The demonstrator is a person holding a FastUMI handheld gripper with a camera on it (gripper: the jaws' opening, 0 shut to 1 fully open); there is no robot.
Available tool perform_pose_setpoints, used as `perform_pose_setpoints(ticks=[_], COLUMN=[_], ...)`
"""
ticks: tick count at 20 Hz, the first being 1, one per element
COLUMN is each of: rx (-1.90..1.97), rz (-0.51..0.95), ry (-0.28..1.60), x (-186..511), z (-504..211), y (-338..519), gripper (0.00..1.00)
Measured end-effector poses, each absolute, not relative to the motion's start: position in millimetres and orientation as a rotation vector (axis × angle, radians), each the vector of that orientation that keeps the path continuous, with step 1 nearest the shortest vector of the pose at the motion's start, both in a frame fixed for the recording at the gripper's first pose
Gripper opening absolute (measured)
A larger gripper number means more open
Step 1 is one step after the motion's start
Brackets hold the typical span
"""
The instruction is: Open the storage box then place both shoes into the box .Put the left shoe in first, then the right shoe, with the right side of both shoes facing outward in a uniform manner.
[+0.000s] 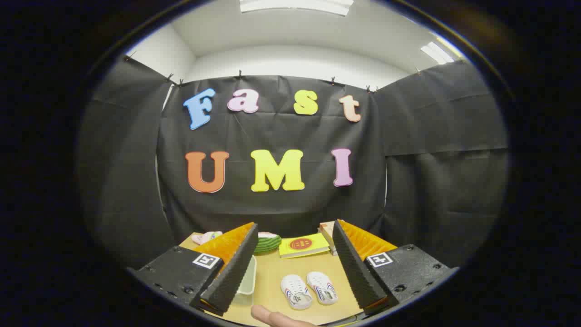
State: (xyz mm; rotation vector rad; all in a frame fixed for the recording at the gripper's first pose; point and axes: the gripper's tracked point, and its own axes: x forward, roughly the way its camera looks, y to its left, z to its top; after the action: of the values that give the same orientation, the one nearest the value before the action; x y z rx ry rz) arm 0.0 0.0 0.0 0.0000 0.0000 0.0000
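Two small white shoes (308, 289) with red and blue stripes lie side by side on the wooden table (281, 272), between and below my fingers. A clear storage box (246, 281) with a pale green tint sits just left of the shoes, partly hidden behind my left finger (231, 268). My gripper (295, 240) hangs open above the table, well apart from shoes and box, with nothing between its fingers.
At the table's far edge lie a yellow book (303, 245), a green round ribbed object (267, 244), a pink-and-white item (206, 236) and a stack of books (327, 231). A person's finger (277, 317) rests at the near table edge. Black cloth walls close in the booth.
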Motion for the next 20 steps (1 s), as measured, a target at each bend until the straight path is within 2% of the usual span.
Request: perform_pose_setpoints(ticks=[8, 20], rx=[0.02, 0.026], rz=[-0.041, -0.01], ry=[-0.067, 0.023], x=[-5.7, 12.0], z=[8.6, -29.8], y=[-13.9, -21.2], gripper=[1.0, 1.0])
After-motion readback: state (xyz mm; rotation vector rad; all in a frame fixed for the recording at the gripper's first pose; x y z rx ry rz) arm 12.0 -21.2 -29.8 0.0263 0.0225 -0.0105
